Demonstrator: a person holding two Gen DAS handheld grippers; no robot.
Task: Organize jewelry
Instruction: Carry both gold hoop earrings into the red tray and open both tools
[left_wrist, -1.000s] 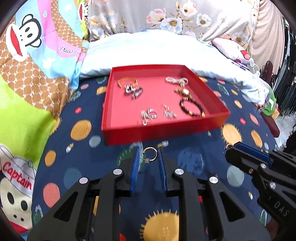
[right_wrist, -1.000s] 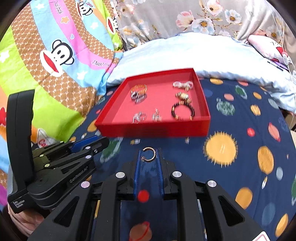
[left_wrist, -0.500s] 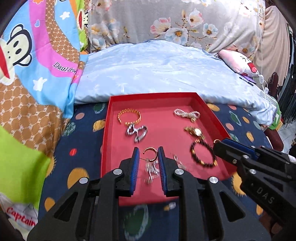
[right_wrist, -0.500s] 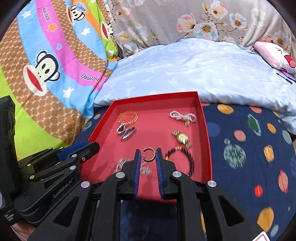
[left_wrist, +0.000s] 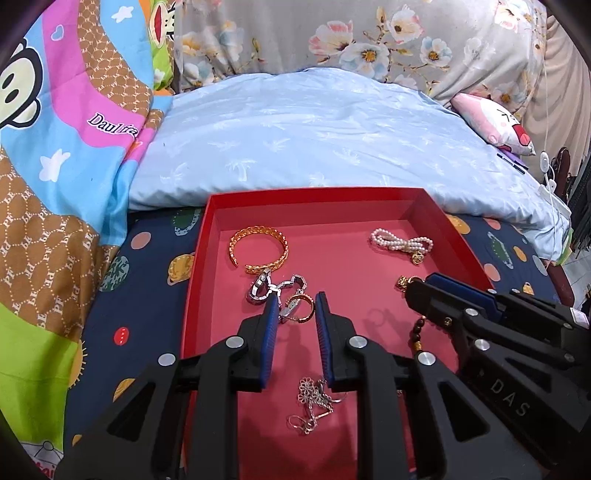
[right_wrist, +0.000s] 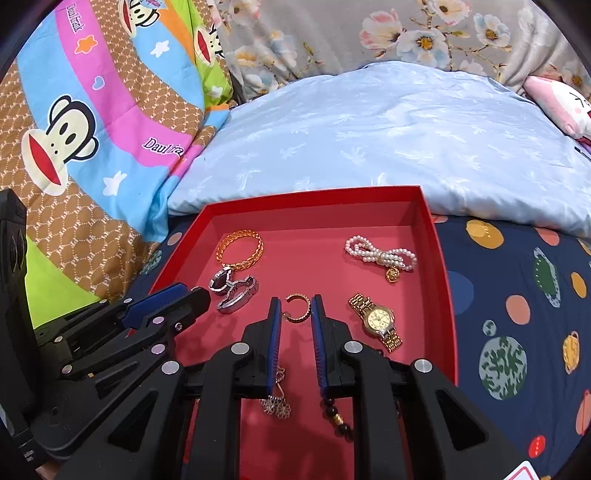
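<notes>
Each gripper is shut on a small gold hoop earring and holds it above the red tray (left_wrist: 207, 229) (right_wrist: 439, 258). The left gripper (left_wrist: 294, 308) holds one hoop (left_wrist: 300, 309) over the tray's middle, near a silver bracelet (left_wrist: 264, 290). The right gripper (right_wrist: 295, 308) holds the other hoop (right_wrist: 296, 307) next to the gold watch (right_wrist: 376, 319). In the tray lie a gold bangle (left_wrist: 258, 249) (right_wrist: 242, 251), a pearl bracelet (left_wrist: 400, 245) (right_wrist: 380, 256), silver flower earrings (left_wrist: 312, 402) and a dark bead bracelet (right_wrist: 338, 417), partly hidden by the fingers.
The tray stands on a dark blue planet-print bedspread (right_wrist: 517, 314). A pale blue pillow (left_wrist: 314, 140) lies behind it, a cartoon monkey quilt (right_wrist: 74, 140) to the left. The right gripper's body (left_wrist: 498, 332) crosses the left view; the left gripper's body (right_wrist: 110, 332) crosses the right view.
Both grippers have lifted the hoop earrings off the bedspread and moved forward over the tray's front wall. They now hang above the tray's floor.
</notes>
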